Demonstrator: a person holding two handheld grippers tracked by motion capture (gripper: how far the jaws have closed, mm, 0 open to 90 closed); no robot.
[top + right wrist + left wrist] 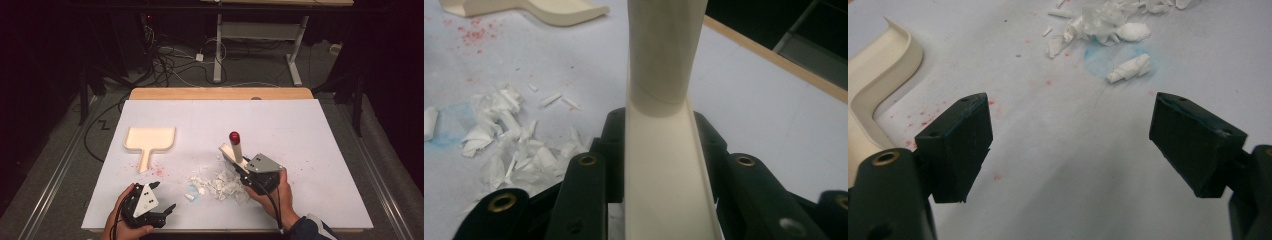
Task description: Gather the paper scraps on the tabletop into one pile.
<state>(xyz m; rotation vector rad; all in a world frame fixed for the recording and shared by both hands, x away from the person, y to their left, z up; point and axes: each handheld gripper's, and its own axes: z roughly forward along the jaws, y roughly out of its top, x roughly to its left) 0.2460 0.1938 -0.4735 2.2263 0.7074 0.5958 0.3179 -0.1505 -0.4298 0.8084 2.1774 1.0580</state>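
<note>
Sweeping barely begun; right gripper (242, 172) clamps brush (233, 148) at centre-right beside paper scraps (216, 184); dustpan (149, 141) lies untouched upper left; left gripper (159, 200) open, empty, bottom left.

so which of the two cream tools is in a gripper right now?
The brush with the red-tipped handle, clamped in the right gripper over the paper scraps. The dustpan lies free on the table, far from the open left gripper.
</note>
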